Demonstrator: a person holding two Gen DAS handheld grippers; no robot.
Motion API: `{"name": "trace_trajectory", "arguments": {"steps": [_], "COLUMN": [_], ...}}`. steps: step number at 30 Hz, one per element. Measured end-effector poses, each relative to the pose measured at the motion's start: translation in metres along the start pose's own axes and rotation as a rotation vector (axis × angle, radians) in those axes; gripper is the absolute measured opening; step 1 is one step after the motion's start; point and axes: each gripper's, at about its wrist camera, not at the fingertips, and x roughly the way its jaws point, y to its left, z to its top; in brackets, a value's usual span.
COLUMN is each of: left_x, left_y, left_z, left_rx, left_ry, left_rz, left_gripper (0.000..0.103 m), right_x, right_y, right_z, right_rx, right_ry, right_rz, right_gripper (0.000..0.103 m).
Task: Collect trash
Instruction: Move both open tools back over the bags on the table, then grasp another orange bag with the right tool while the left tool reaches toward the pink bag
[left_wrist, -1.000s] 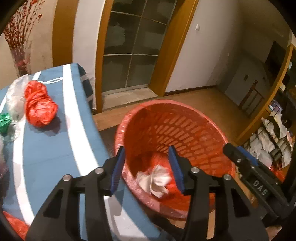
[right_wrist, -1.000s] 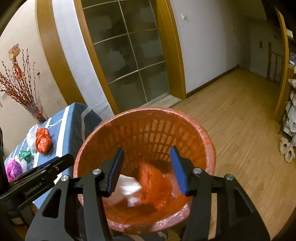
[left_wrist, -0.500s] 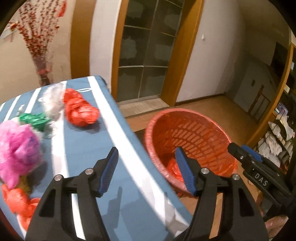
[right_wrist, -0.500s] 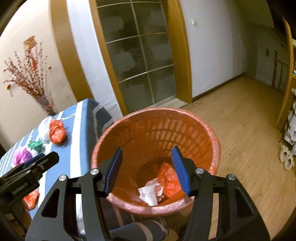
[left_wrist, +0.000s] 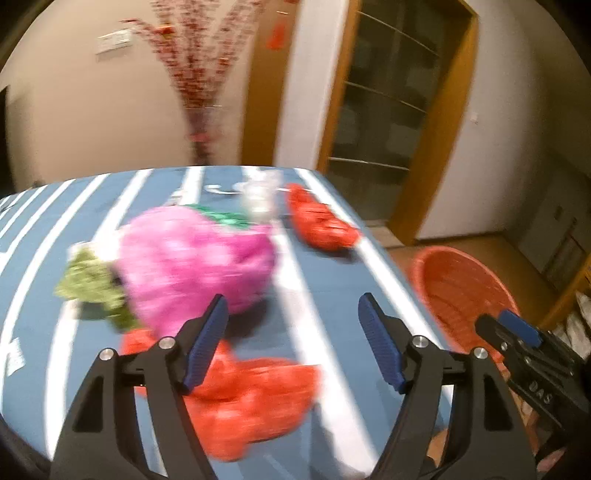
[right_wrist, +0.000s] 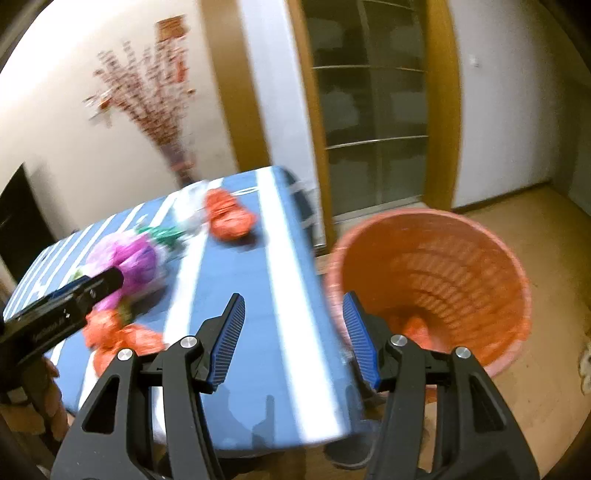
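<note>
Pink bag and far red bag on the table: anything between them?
In the right wrist view, a green bag and a clear plastic wad lie between the pink bag and the far red bag.

A room in a home, dimly lit with warm light. A worktop (right_wrist: 229, 280) covered by a blue cloth with white stripes stands beside a wood-plank floor (right_wrist: 546, 236). Behind it, a sliding glass door (right_wrist: 373, 110) sits in a honey-coloured wooden frame set in pale plaster walls. A tall vase of red blossom branches (left_wrist: 195, 66) stands against the wall, with red paper decorations (right_wrist: 171, 27) hung above. An orange plastic wastebasket (right_wrist: 476, 243) sits on the floor by the worktop.
</note>
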Motion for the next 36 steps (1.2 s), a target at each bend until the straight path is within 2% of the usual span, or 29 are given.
{"name": "trace_trajectory", "arguments": {"steps": [7,13,18,24,27,31,36], "left_x": [-0.021,-0.033,-0.033,-0.026,-0.023,-0.017,-0.01], "left_y": [0.075,0.126,0.152,0.176,0.18,0.18,0.169], "left_z": [-0.007,-0.011,-0.013,-0.017,-0.019,-0.02,-0.018], "left_rx": [-0.099,-0.168,-0.21,-0.249,-0.258,-0.259,-0.244], "left_ry": [-0.028,-0.04,-0.034,-0.012,-0.006,0.005,0.015], "left_rz": [0.139,0.217,0.257,0.282,0.282,0.276,0.252], "left_gripper": [0.073,0.073,0.073,0.073,0.073,0.072,0.071], "right_x": [0.013,0.029,0.047,0.068,0.08,0.078,0.074], "right_y": [0.067,0.125,0.154,0.168,0.17,0.167,0.155], "right_z": [-0.011,-0.023,-0.03,-0.036,-0.04,-0.041,-0.039], "right_rx": [-0.111,-0.231,-0.283,-0.334,-0.346,-0.37,-0.351], "right_ry": [0.046,0.085,0.117,0.166,0.208,0.196,0.197], "right_rz": [0.139,0.253,0.287,0.302,0.301,0.294,0.295], "right_gripper": [0.055,0.055,0.055,0.055,0.046,0.03,0.02]}}
